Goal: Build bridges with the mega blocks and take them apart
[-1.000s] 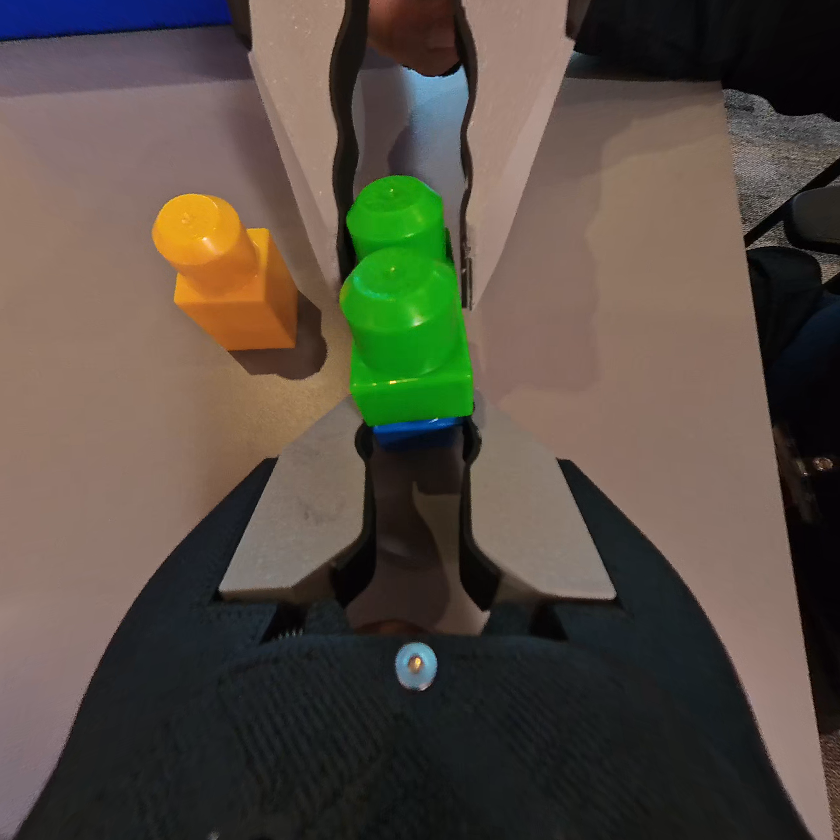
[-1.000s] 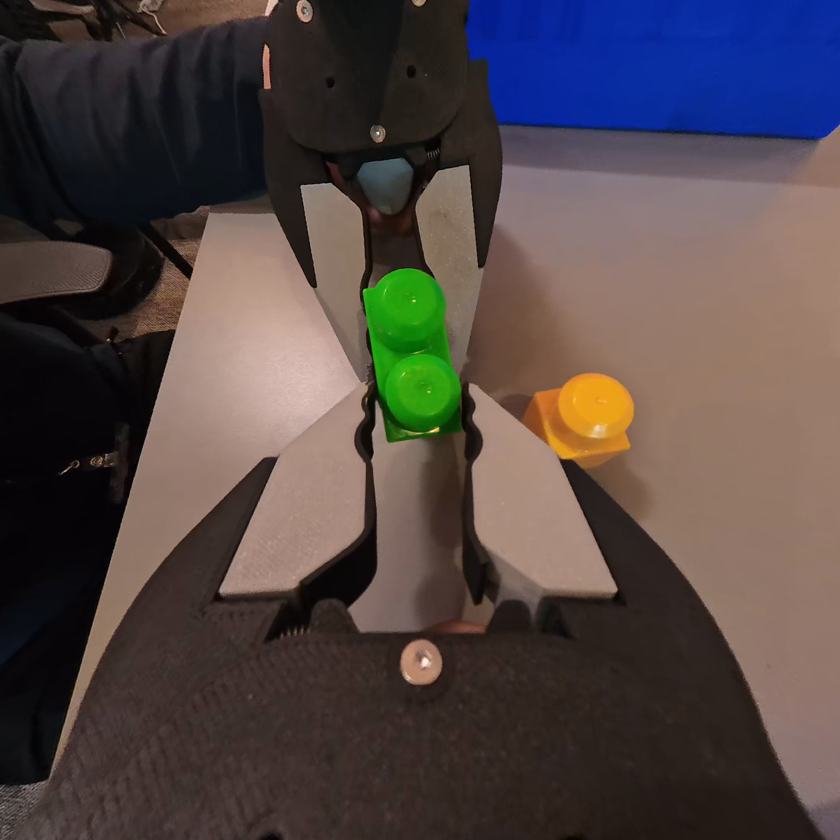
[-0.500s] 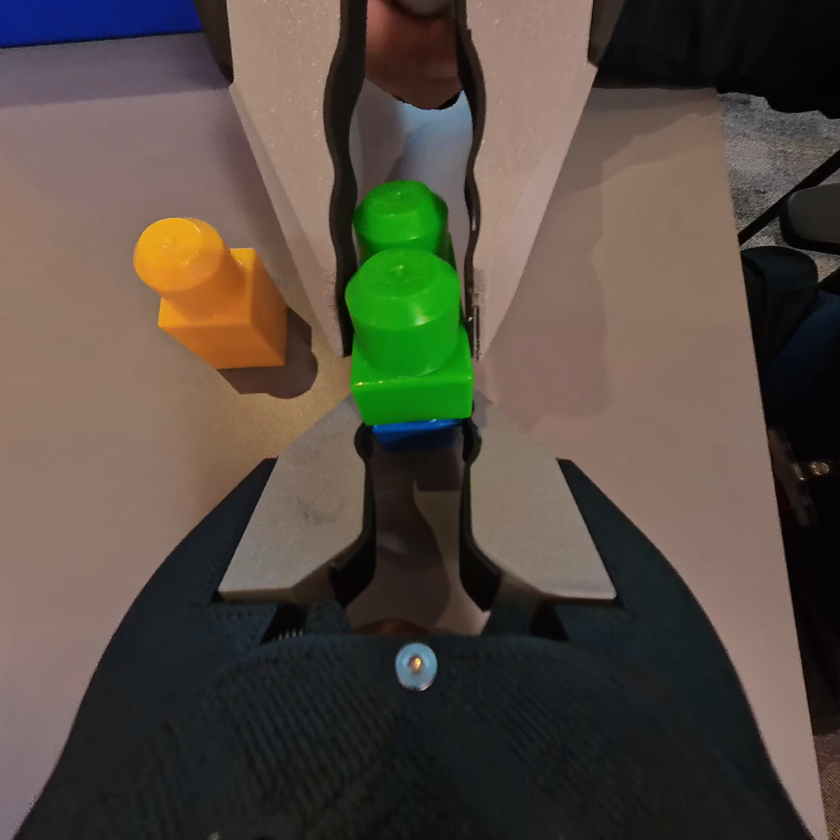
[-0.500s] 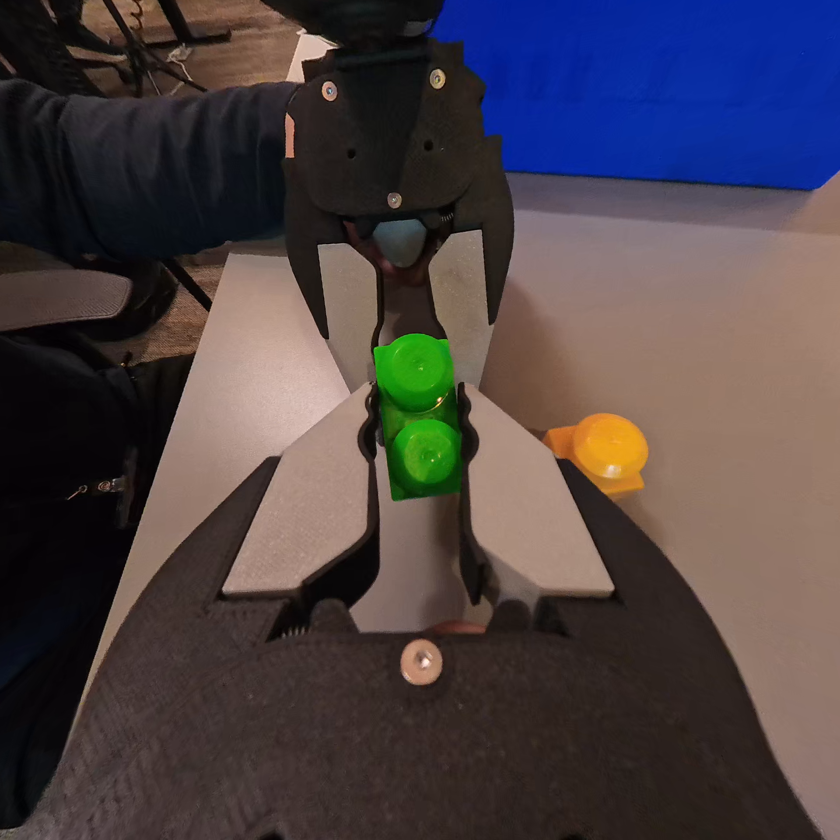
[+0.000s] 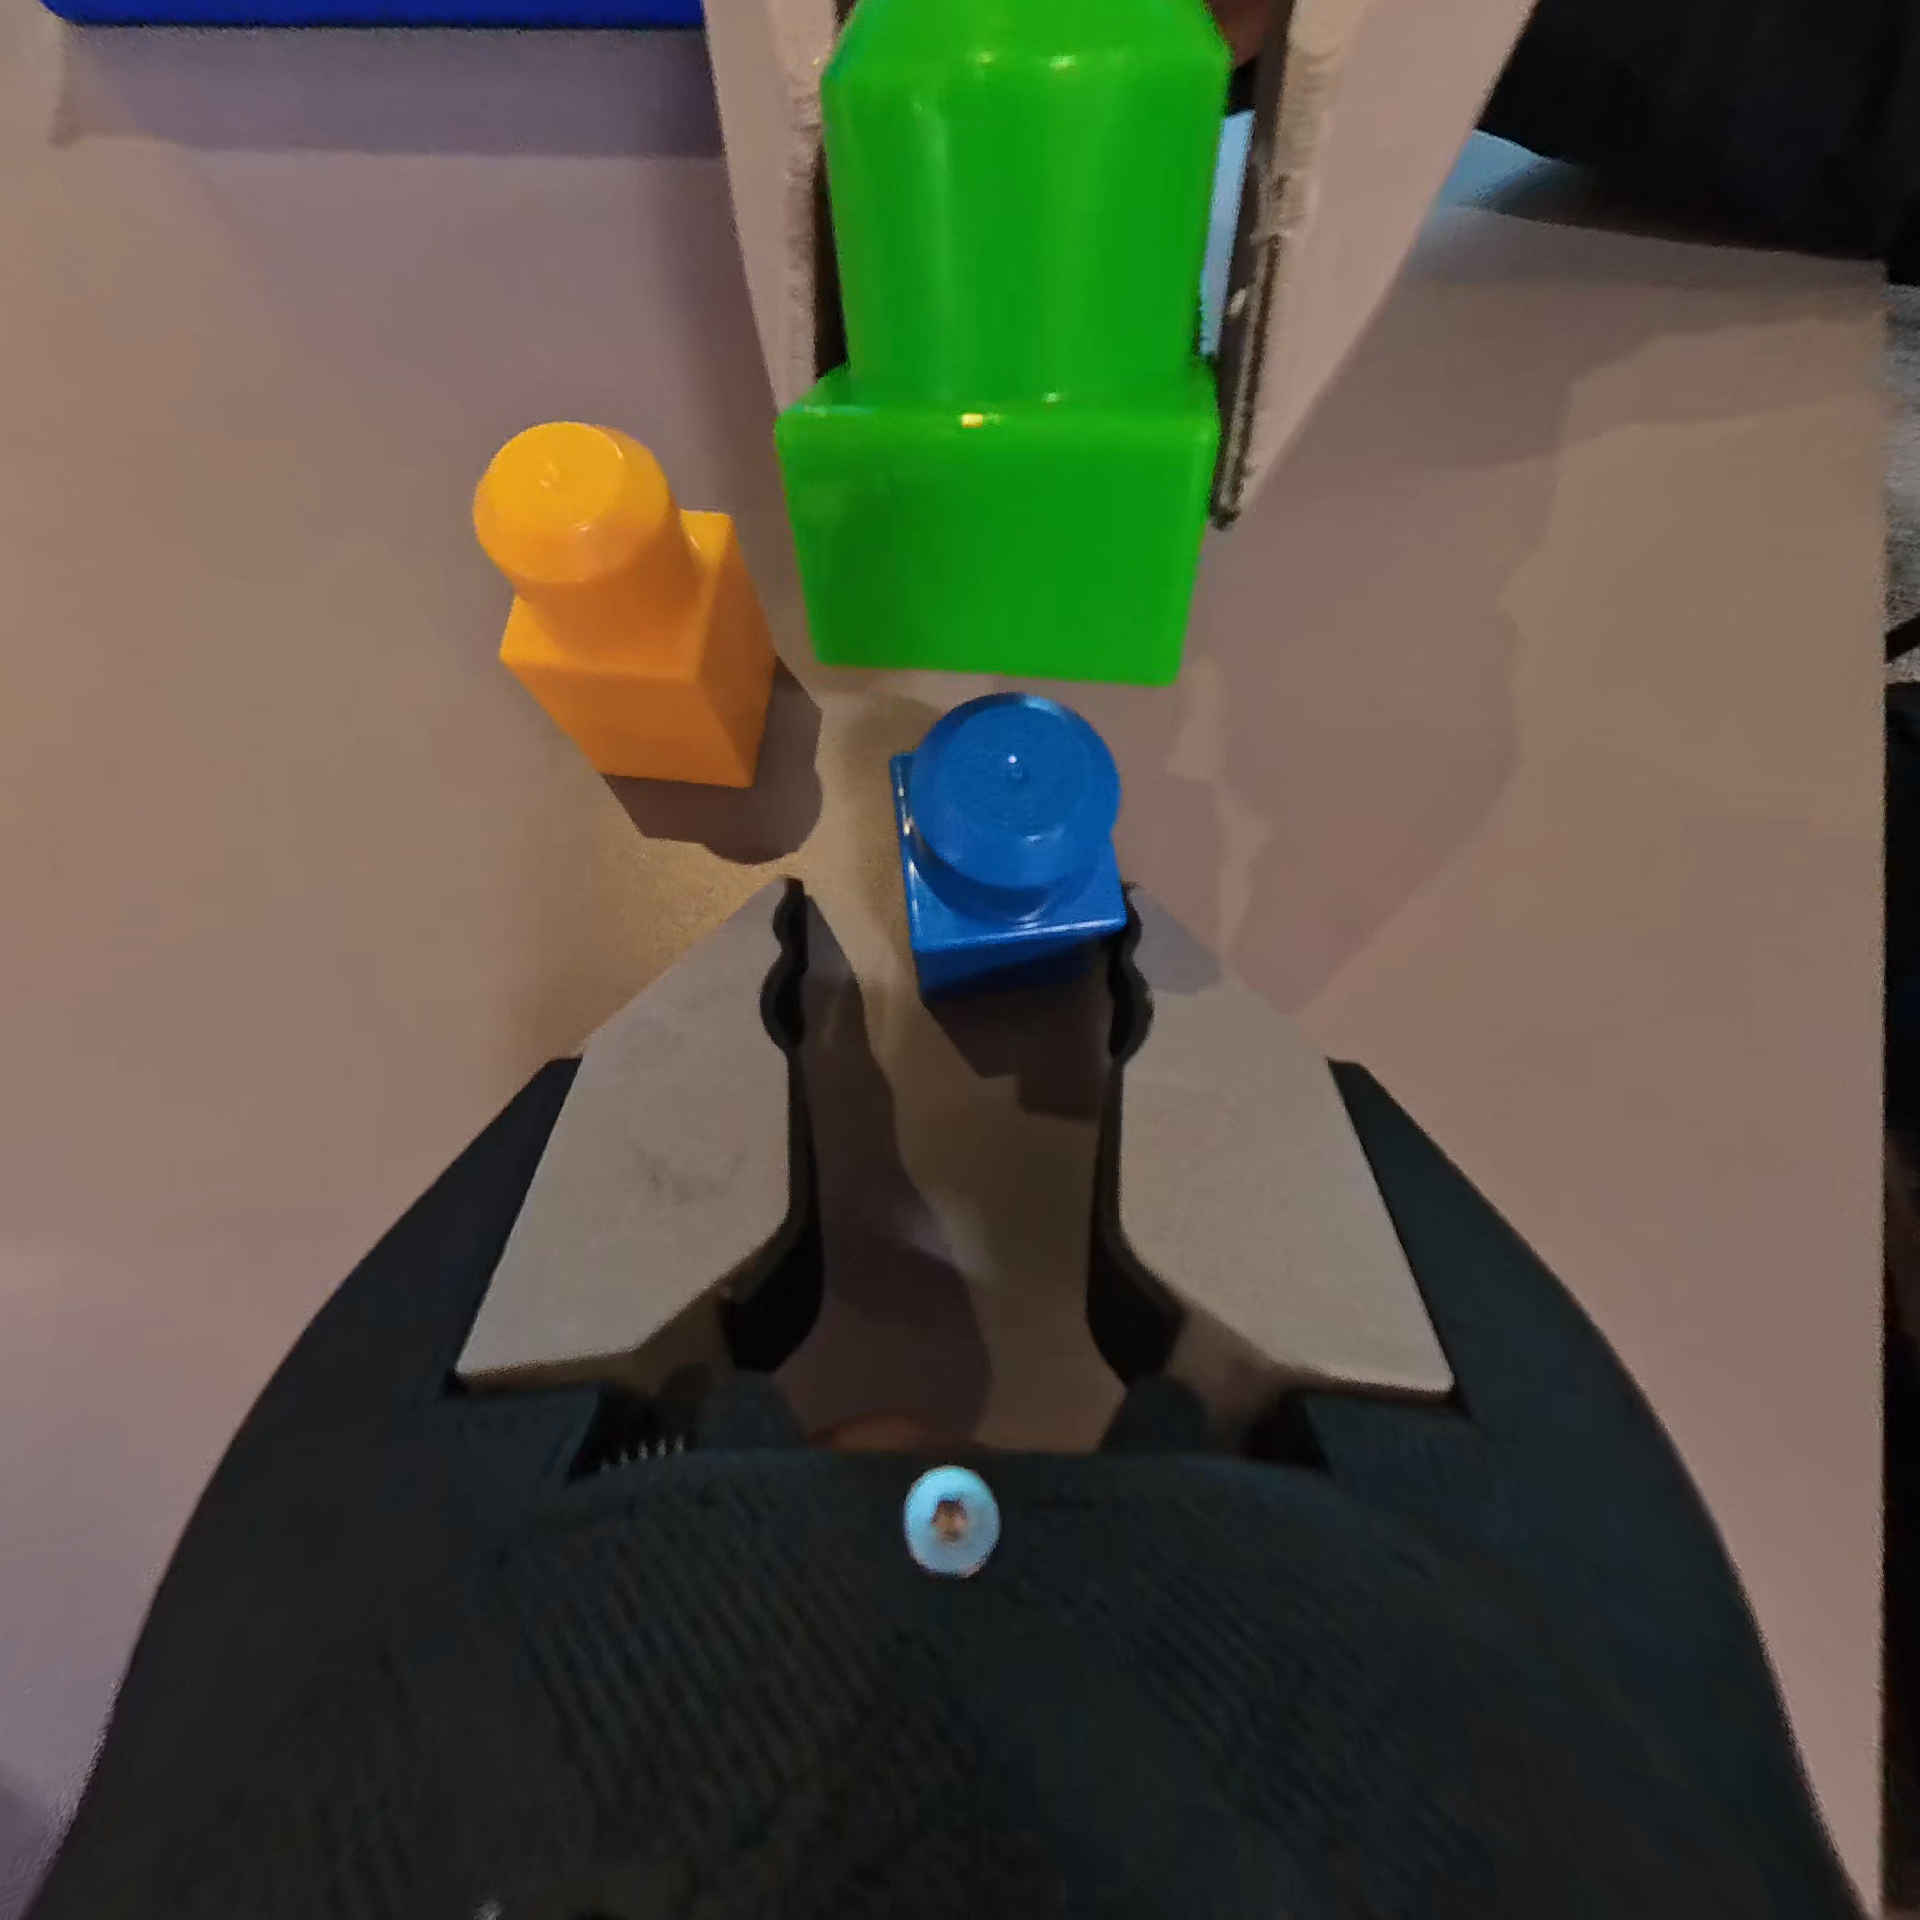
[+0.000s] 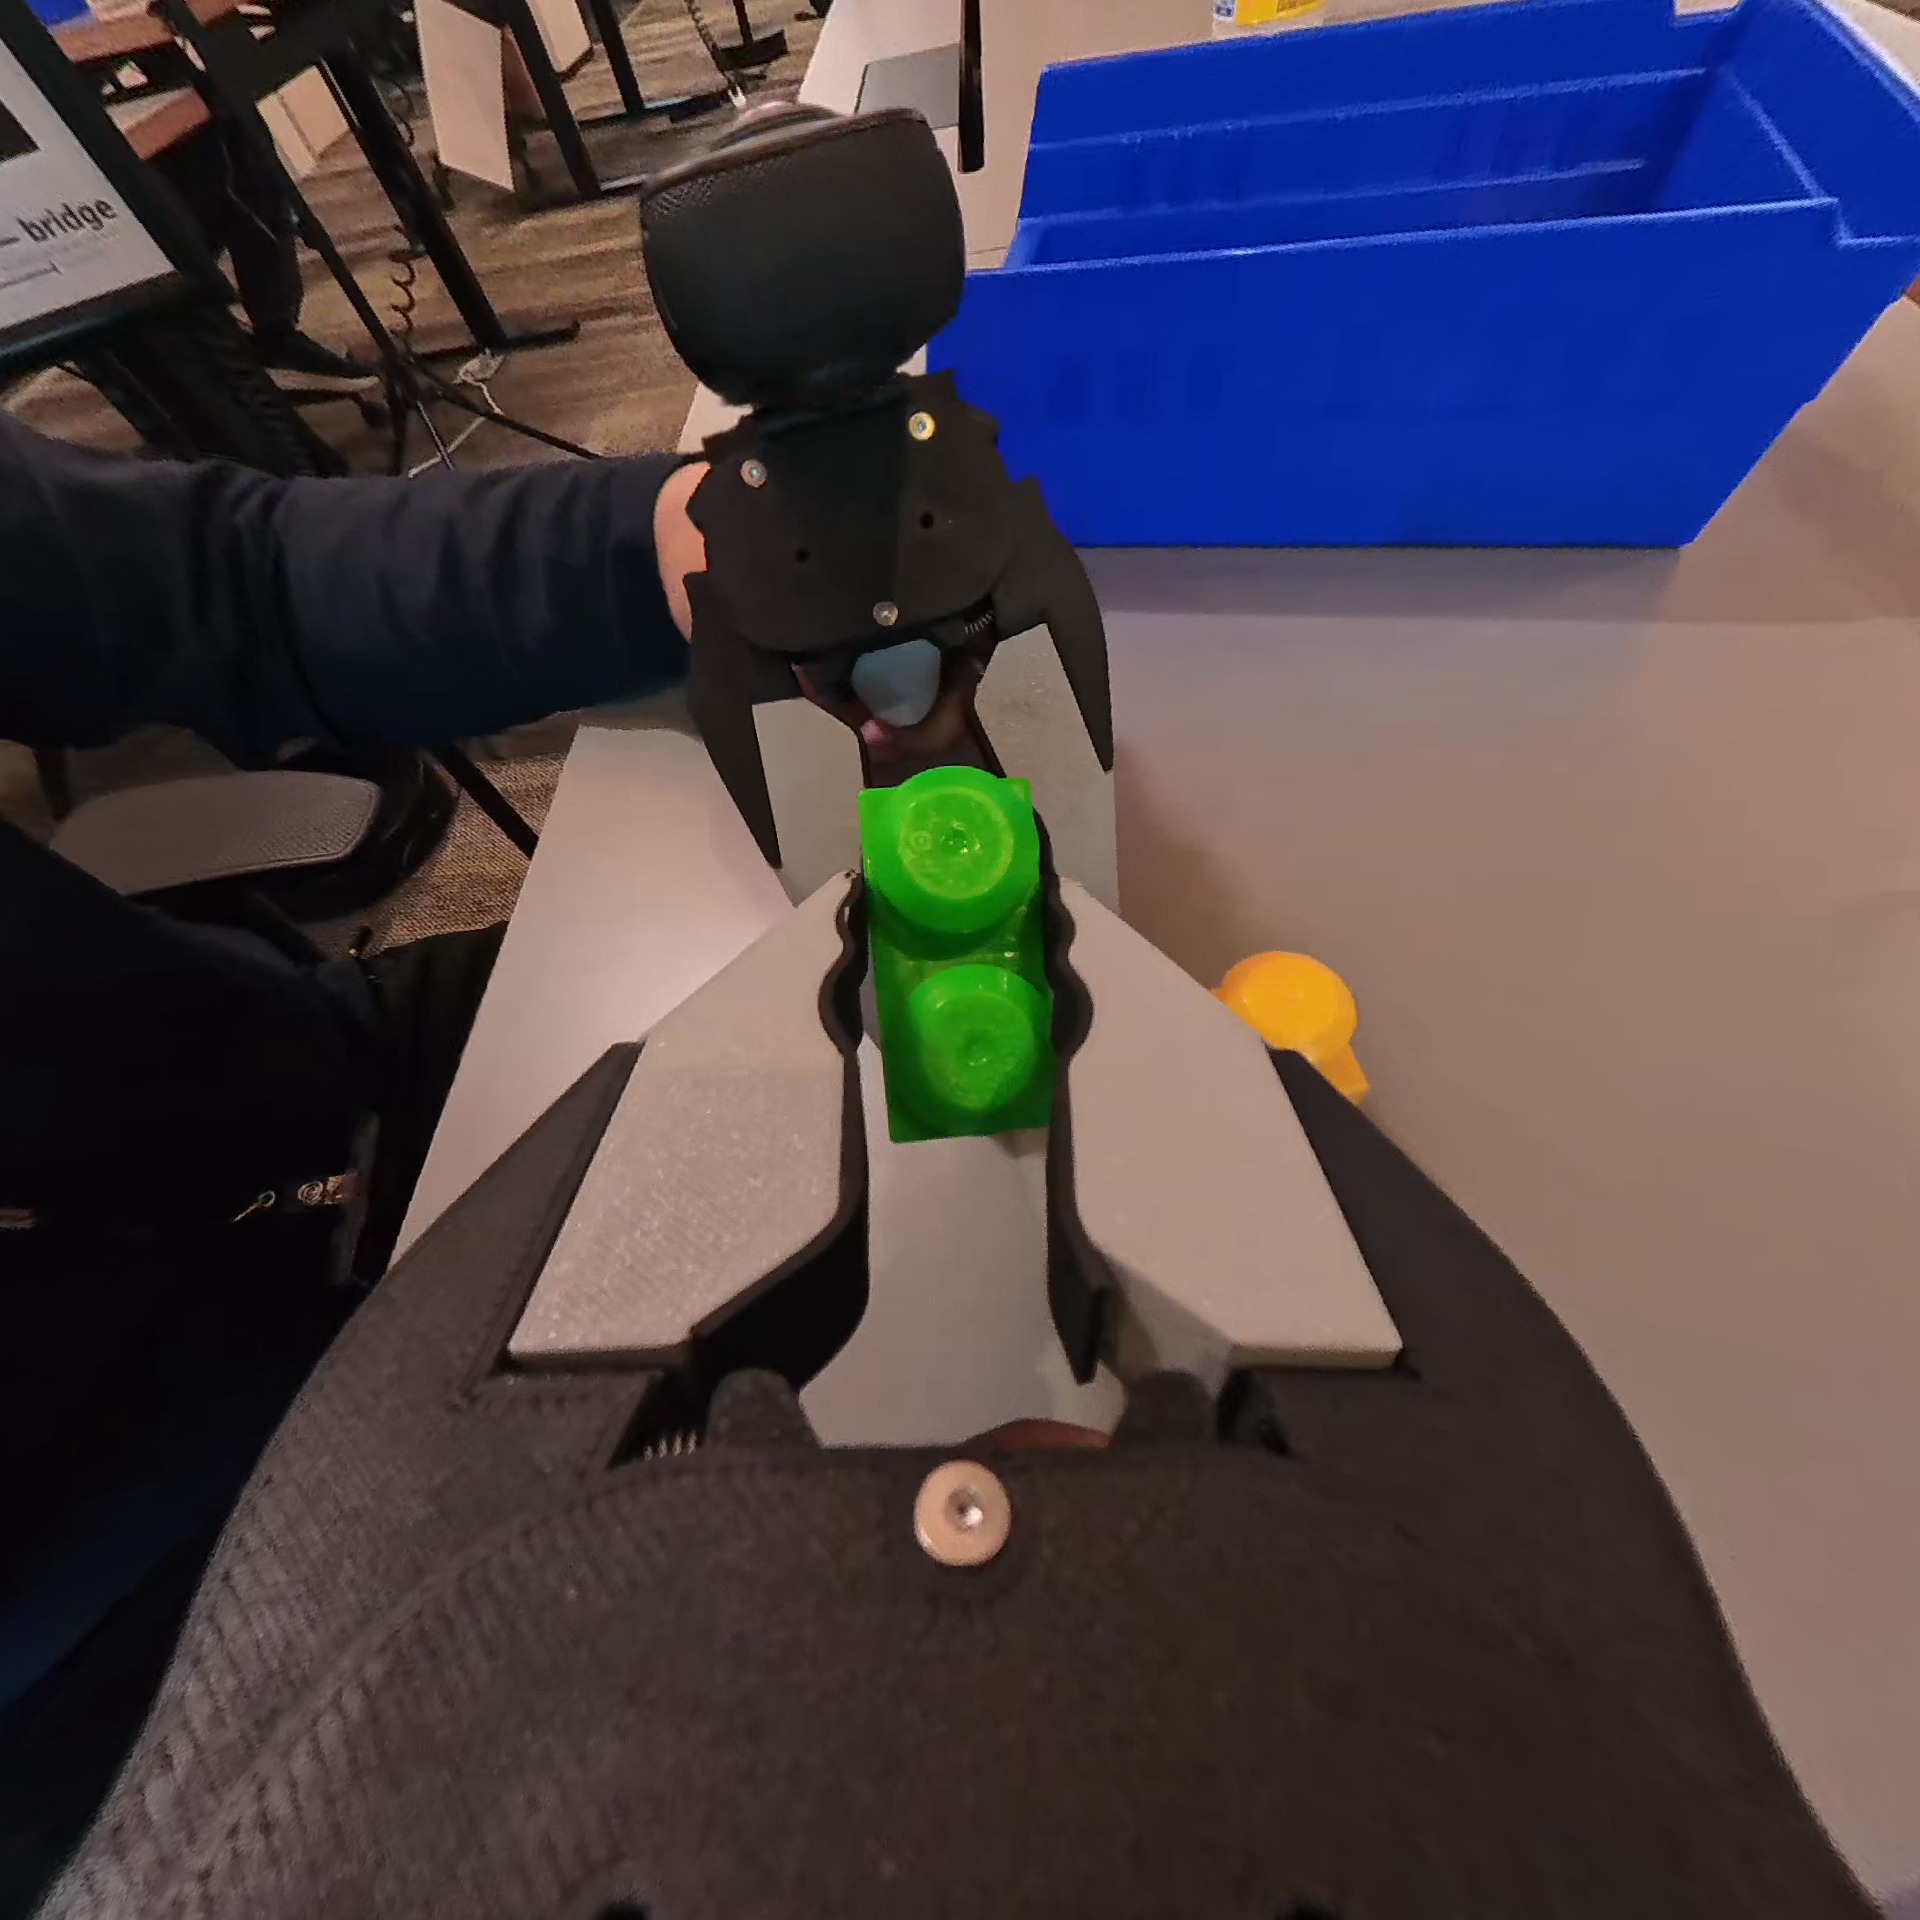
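My right gripper [image 6: 956, 904] is shut on a green two-stud block [image 6: 956, 966] and holds it in the air, both pads pressed on its sides. In the left wrist view the green block [image 5: 1003, 416] hangs high between the right gripper's fingers [image 5: 758, 208]. A blue one-stud block [image 5: 1008, 852] stands on the table between the tips of my left gripper [image 5: 958, 914]. The jaws are open, with a clear gap at the left pad. An orange one-stud block [image 5: 634, 623] stands on the table to the left, and shows in the right wrist view [image 6: 1294, 1013].
A blue bin [image 6: 1403, 312] stands at the back of the grey table [image 6: 1507, 831]. The table's edge [image 5: 1881, 727] runs along the right. A person's sleeve [image 6: 312, 592] holds the left gripper's black body [image 6: 862, 520]. A chair [image 6: 208, 821] is beside the table. Left tips to right tips: about 8 cm.
My right gripper has lifted the green block off the blue block. My left gripper has opened and let go of the blue block, which stays on the table.
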